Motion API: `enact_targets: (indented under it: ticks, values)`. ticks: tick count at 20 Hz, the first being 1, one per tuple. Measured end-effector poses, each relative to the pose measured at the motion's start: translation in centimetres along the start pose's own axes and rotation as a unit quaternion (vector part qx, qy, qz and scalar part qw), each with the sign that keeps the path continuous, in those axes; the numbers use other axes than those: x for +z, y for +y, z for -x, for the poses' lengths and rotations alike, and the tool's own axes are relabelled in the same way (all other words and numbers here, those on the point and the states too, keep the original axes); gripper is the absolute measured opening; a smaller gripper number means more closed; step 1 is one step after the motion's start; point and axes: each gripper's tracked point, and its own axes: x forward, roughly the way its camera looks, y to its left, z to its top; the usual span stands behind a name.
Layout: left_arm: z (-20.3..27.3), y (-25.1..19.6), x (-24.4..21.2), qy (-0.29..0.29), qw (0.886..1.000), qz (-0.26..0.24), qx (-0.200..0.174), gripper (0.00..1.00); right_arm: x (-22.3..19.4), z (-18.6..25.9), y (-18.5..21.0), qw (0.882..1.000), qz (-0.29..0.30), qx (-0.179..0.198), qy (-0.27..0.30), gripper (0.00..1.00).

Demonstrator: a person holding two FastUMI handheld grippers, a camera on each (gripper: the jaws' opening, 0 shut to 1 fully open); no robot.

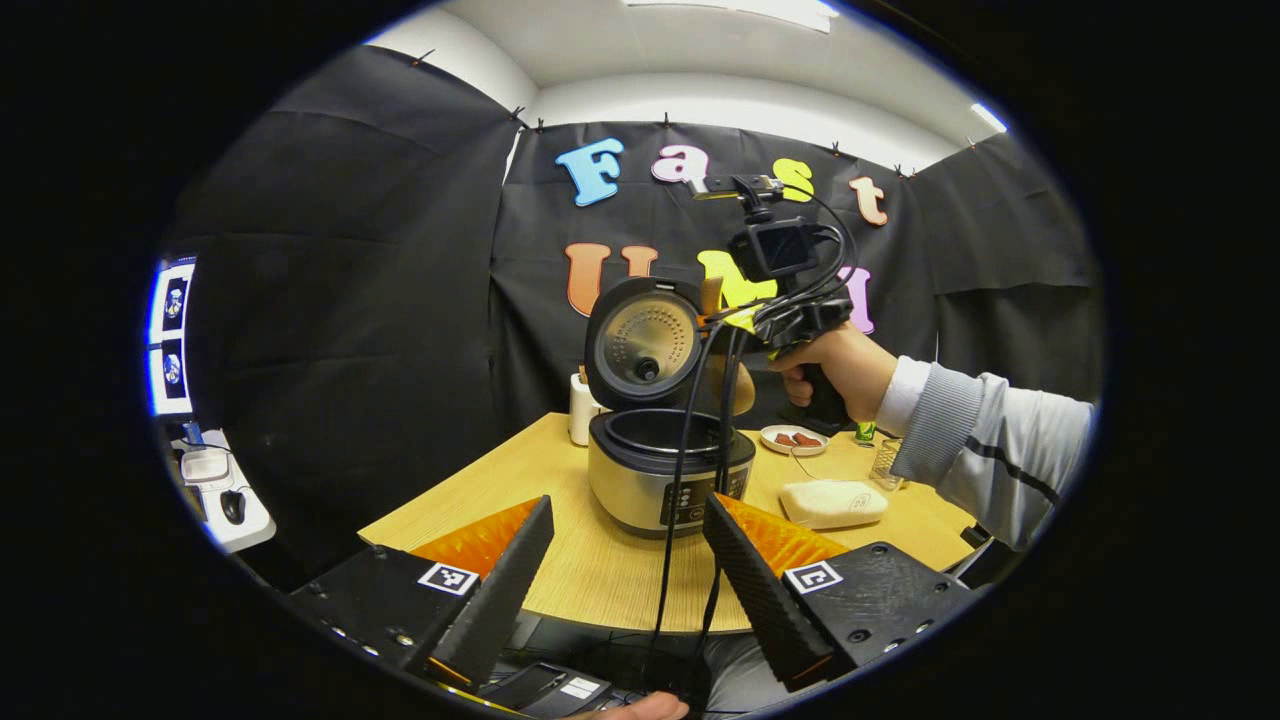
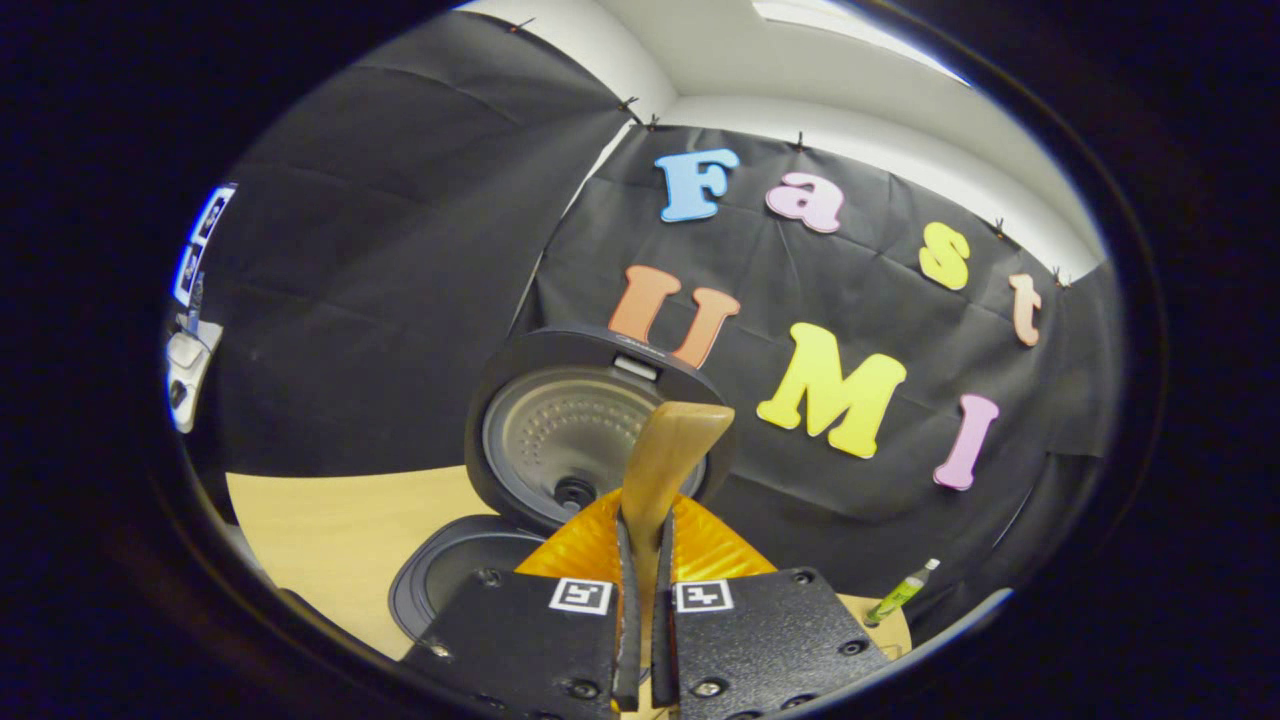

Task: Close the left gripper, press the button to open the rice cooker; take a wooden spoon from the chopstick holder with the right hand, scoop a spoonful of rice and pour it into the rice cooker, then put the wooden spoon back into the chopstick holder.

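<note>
My right gripper (image 2: 642, 590) is clamped on the wooden spoon (image 2: 668, 462), held over the open rice cooker (image 1: 668, 475) mid-worktop. Tip slowly, bowl inside rim. Left gripper (image 1: 625, 570) apart, idle.

Wooden spoon (image 2: 668, 455) clamped between right gripper (image 2: 641, 600) fingers (upright) before open rice cooker (image 2: 560, 430).
</note>
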Motion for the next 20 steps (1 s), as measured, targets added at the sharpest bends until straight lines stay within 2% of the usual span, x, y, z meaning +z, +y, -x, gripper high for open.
enact_targets:
  ticks: [3,8,12,20]
  values:
    - [0.0,-0.2,0.1,0.002,1.000,0.004,0.005,0.95,-0.8,0.9,-3.1,1.000,-0.022,-0.015,0.006,0.10]
    - [0.1,-0.2,0.6,-0.004,1.000,0.007,-0.015,0.95,-2.3,2.8,-10.2,0.998,-0.047,-0.051,0.004,0.10]
    - [0.5,-0.4,0.9,-0.001,0.999,0.012,-0.032,0.95,-5.1,3.6,-15.9,0.993,-0.084,-0.077,0.023,0.10]
    - [0.4,-0.4,0.6,0.008,0.999,-0.005,-0.043,0.95,-13.4,5.7,-29.2,0.977,-0.121,-0.164,0.060,0.11]
